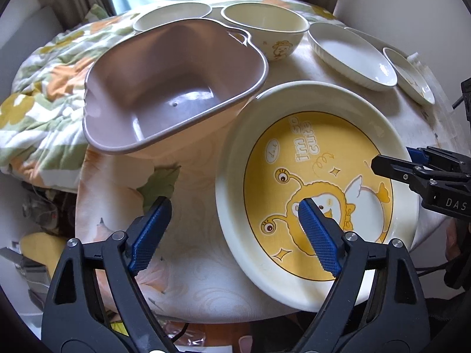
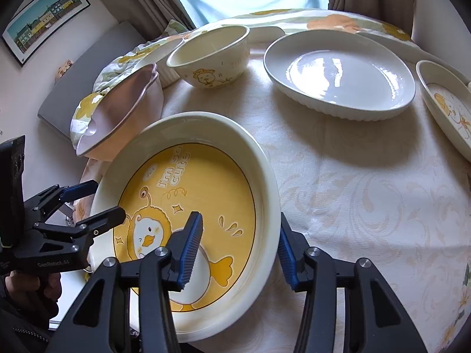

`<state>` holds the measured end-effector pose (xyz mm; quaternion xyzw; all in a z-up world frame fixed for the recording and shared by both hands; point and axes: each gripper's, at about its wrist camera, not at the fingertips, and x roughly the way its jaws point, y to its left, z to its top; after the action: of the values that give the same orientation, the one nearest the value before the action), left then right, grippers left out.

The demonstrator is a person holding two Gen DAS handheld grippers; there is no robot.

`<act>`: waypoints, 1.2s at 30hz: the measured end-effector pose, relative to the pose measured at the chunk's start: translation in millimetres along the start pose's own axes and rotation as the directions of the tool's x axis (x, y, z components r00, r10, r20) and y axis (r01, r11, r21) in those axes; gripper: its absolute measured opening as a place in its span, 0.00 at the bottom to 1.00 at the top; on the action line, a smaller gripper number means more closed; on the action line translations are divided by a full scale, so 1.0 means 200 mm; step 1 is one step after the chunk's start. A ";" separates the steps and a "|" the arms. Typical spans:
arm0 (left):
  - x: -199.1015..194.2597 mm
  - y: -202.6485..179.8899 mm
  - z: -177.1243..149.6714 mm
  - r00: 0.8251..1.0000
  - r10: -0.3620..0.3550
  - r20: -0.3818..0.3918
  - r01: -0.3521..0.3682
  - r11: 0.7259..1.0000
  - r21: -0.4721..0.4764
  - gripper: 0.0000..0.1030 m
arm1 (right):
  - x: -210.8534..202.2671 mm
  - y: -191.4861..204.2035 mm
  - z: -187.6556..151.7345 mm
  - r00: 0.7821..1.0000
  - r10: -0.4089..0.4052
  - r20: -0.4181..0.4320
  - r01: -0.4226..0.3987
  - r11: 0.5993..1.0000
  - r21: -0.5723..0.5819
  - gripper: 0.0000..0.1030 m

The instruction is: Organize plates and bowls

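Yellow cartoon-duck plate with a cream rim [image 1: 318,188], the biggest piece of crockery here, lies flat at the near edge of the round table under its pale patterned tablecloth [image 2: 353,191], and both tools straddle its rim. The left gripper [image 1: 232,235] has its jaws spread wide, one blue pad over the picture, the other out over the cloth, nothing pinched. The right gripper [image 2: 240,248] stands part open across the right rim, neither pad pressing. By my reading the plate has been set down and released, so the next move calls for lifting clear without nudging it, then choosing another piece to sort. Counting downward in size: one mauve plastic basin [image 1: 173,88] at far left, its lip touching the duck plate's far rim; one white ribbed oval dish [image 2: 341,76] at far right; one cream bowl with a cartoon print [image 2: 210,57] in the far middle; one cream plate [image 1: 173,14] behind the basin; one small printed plate [image 2: 447,100] at the right edge. Six pieces, two grippers.
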<state>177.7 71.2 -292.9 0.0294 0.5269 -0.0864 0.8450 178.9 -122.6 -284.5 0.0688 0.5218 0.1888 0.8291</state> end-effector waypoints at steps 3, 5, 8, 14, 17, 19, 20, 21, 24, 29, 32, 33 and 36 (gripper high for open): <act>-0.05 0.00 0.00 1.000 -0.001 0.008 0.001 1.000 0.005 0.85 | -0.03 0.01 0.00 1.000 -0.007 0.006 0.007 1.000 0.000 0.43; -0.12 0.00 0.01 1.000 0.003 0.027 -0.003 1.000 0.006 0.85 | -0.08 0.01 0.01 1.000 -0.019 0.009 0.018 1.000 0.007 0.43; -0.26 -0.02 0.03 0.998 0.006 0.070 -0.007 1.000 0.007 0.85 | -0.18 0.02 0.01 0.999 -0.025 0.035 0.024 1.000 0.013 0.43; -0.60 -0.10 0.14 0.975 0.007 0.222 -0.004 1.000 -0.017 1.00 | -0.48 0.04 0.06 0.988 -0.086 0.129 0.082 0.996 0.033 0.78; -0.71 -0.15 0.21 0.949 -0.011 0.314 0.012 1.000 -0.004 1.00 | -0.64 0.03 0.09 0.964 -0.131 0.232 0.124 0.991 0.043 0.93; -0.75 -0.19 0.28 0.943 -0.017 0.333 0.017 1.000 0.002 1.00 | -0.76 0.01 0.13 0.940 -0.173 0.293 0.169 0.985 0.041 0.93; -0.76 -0.21 0.32 0.941 -0.020 0.339 0.021 1.000 0.001 1.00 | -0.81 0.00 0.16 0.930 -0.190 0.314 0.187 0.981 0.039 0.93; -0.76 -0.23 0.35 0.939 -0.029 0.343 0.031 1.000 0.001 1.00 | -0.85 -0.02 0.19 0.921 -0.208 0.330 0.207 0.978 0.039 0.93; -0.78 -0.28 0.46 0.939 -0.059 0.340 0.068 0.998 -0.016 1.00 | -0.96 -0.09 0.30 0.907 -0.248 0.342 0.257 0.966 0.018 0.93; -0.72 -0.41 0.62 0.944 -0.061 0.325 0.081 0.996 -0.046 1.00 | -0.99 -0.25 0.48 0.920 -0.261 0.291 0.282 0.959 -0.033 0.93; -0.63 -0.49 0.71 0.954 -0.047 0.296 0.075 0.994 -0.084 1.00 | -0.89 -0.40 0.59 0.948 -0.246 0.203 0.269 0.958 -0.095 0.93; -0.60 -0.51 0.73 0.959 -0.038 0.281 0.069 0.993 -0.099 1.00 | -0.85 -0.45 0.61 0.955 -0.237 0.177 0.258 0.961 -0.103 0.93; -0.46 -0.58 0.79 0.972 -0.015 0.234 0.049 0.988 -0.144 1.00 | -0.73 -0.61 0.68 0.979 -0.179 0.098 0.192 0.969 -0.153 0.93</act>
<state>258.1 -53.9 -134.7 -0.0526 0.4298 -0.0633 0.8991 273.9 -279.8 -138.4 -0.0400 0.4738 0.1491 0.8670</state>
